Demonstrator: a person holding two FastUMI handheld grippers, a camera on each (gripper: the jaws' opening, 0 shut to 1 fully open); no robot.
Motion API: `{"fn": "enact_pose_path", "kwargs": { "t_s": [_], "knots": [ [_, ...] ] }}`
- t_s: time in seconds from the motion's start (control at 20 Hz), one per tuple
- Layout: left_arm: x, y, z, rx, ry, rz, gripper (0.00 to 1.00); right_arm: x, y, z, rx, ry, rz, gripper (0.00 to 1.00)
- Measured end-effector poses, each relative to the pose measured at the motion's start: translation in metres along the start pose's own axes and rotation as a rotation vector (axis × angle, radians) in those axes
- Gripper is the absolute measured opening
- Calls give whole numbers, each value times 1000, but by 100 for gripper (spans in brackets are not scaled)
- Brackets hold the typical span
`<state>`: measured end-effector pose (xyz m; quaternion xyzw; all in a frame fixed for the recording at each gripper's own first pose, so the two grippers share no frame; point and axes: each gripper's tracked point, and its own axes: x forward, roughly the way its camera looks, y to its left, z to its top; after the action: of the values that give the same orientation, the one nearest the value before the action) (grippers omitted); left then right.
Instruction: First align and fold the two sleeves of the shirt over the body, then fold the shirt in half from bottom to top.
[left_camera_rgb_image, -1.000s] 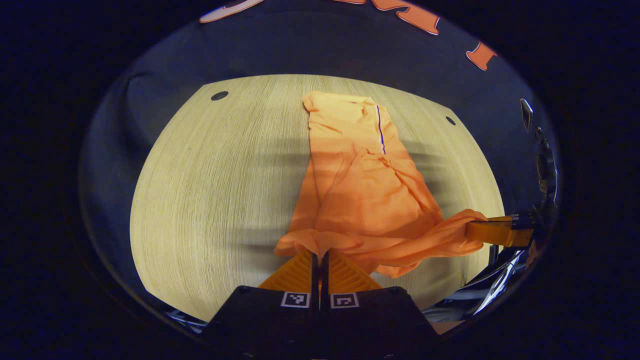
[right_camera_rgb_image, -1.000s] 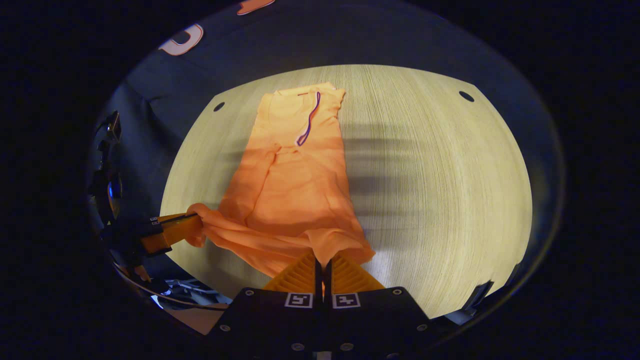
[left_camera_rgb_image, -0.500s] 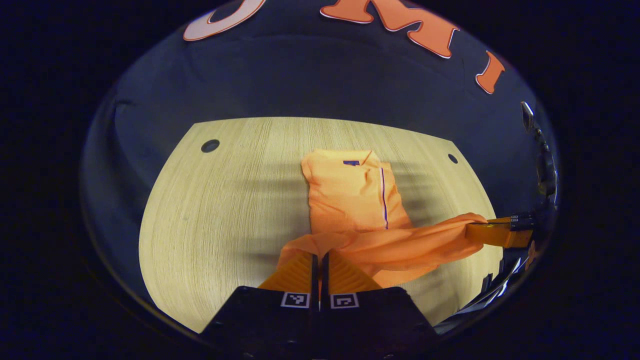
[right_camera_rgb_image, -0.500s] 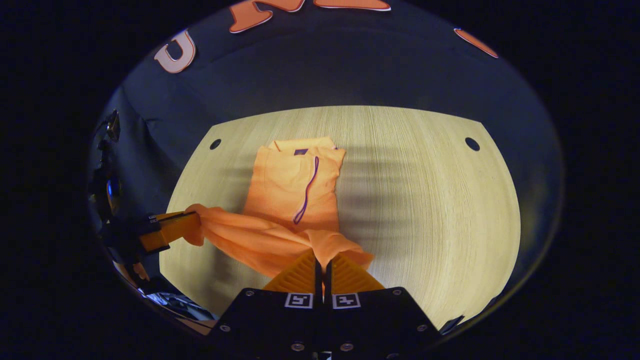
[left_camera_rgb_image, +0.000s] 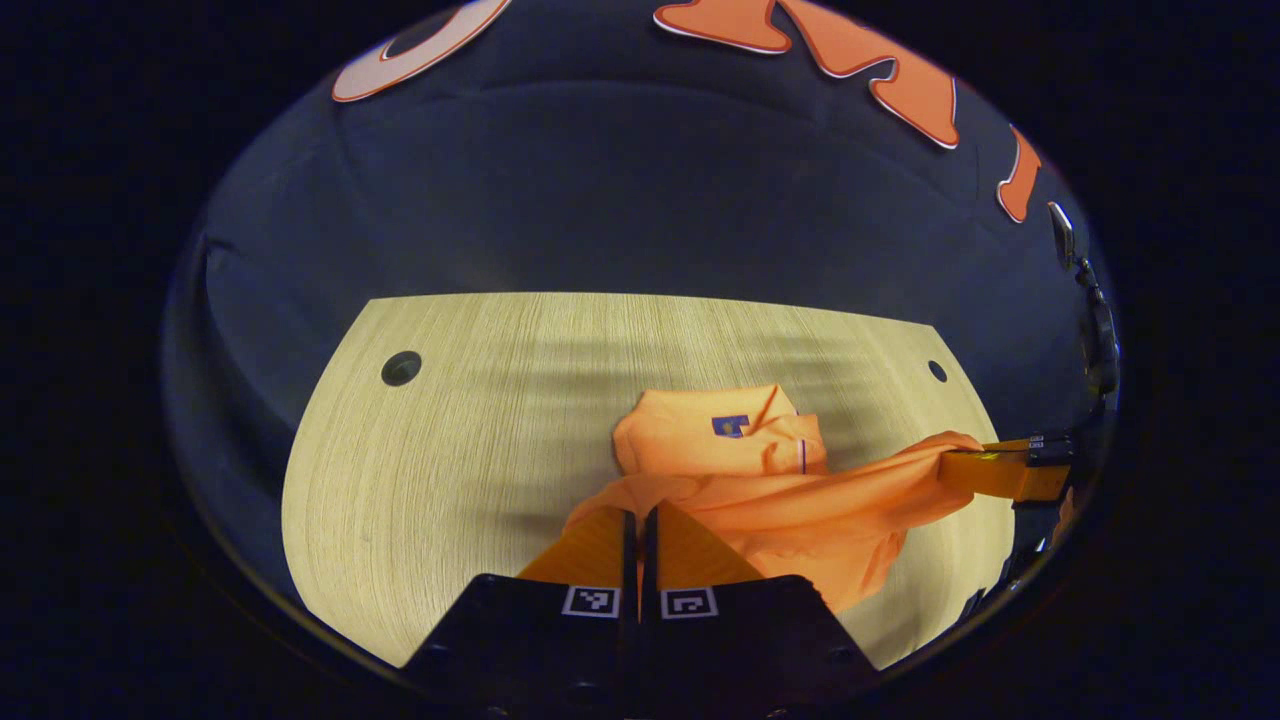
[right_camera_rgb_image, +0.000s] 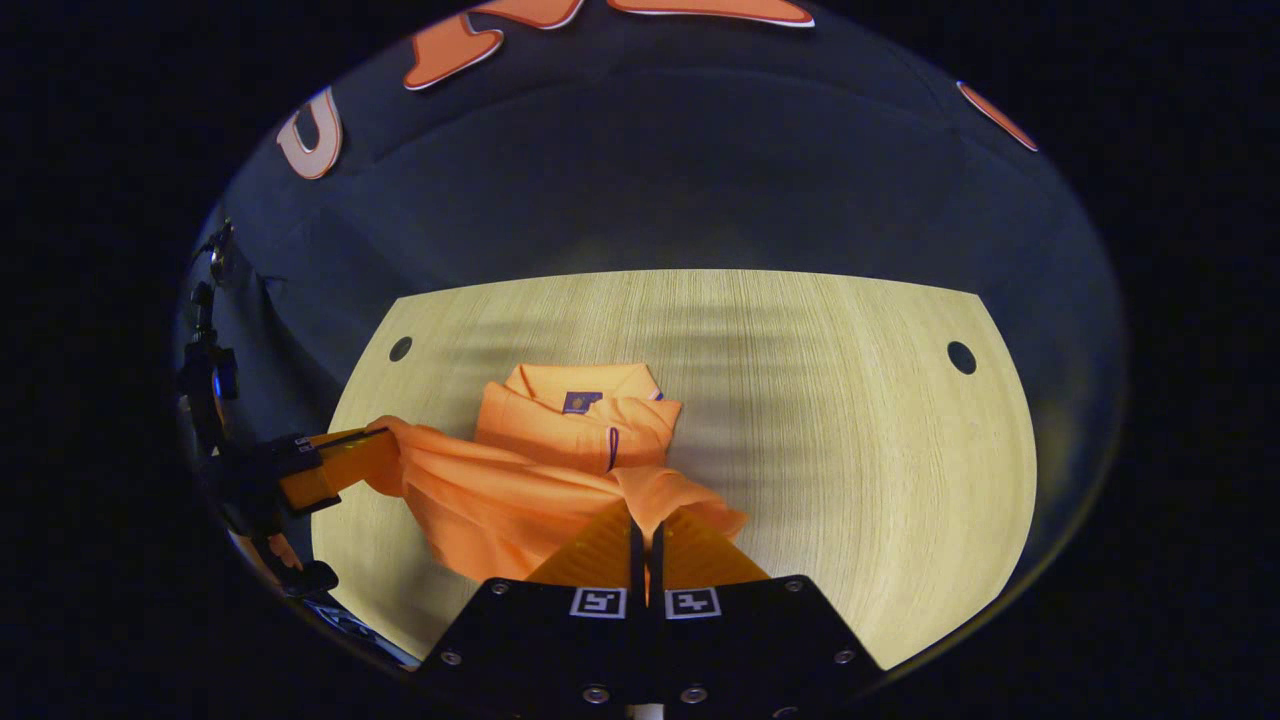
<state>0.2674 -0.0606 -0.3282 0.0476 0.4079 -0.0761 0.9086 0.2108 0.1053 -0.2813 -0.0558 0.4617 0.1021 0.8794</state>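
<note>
Carried forward, hem of shirt (left_camera_rgb_image: 800, 505) now near collar (left_camera_rgb_image: 735, 425), dead ahead of left claw (left_camera_rgb_image: 640, 520) and right claw (right_camera_rgb_image: 645, 530); both clamped on hem corners, level across bench (left_camera_rgb_image: 450, 420).

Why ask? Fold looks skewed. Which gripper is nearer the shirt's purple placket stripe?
Right. The right gripper sits just behind the stripe, almost in line; the left gripper is farther, off to its left.

Bare table (right_camera_rgb_image: 850, 420) right of shirt (right_camera_rgb_image: 560, 440)
</note>
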Motion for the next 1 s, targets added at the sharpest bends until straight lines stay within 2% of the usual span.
{"fn": "enact_pose_path", "kwargs": {
  "t_s": [0.25, 0.45, 0.55, 0.65, 0.7, 0.75, 0.8, 0.9, 0.95, 1.0],
  "knots": [
    [34, 4, 14, 5, 2, 3, 1, 28, -6, 18, 3, 0, -17, 0],
    [68, 12, 2, 52, 56, 34, 1, 51, -7, 19, 54, 28, -5, 2],
    [77, 15, -1, 44, 60, 59, 0, 63, -5, 19, 53, 24, -5, 2],
    [79, 19, 2, 32, 52, 70, 5, 69, -10, 17, 37, 12, -37, 9],
    [81, 21, 3, 28, 51, 65, 5, 69, -13, 16, 34, 16, -47, 16],
    [76, 23, 4, 31, 54, 59, 12, 68, -15, 16, 35, 18, -57, 23],
    [72, 24, 6, 31, 53, 54, 18, 71, -17, 14, 34, 13, -71, 40],
    [70, 23, 15, 23, 44, 42, 73, 70, -21, 11, 32, 6, -97, 73],
    [70, 24, 11, 20, 39, 49, 100, 67, -23, 10, 31, 4, -105, 82],
    [63, 24, 10, 14, 29, 54, 98, 65, -22, 10, 31, -2, -104, 100]
  ]
}}
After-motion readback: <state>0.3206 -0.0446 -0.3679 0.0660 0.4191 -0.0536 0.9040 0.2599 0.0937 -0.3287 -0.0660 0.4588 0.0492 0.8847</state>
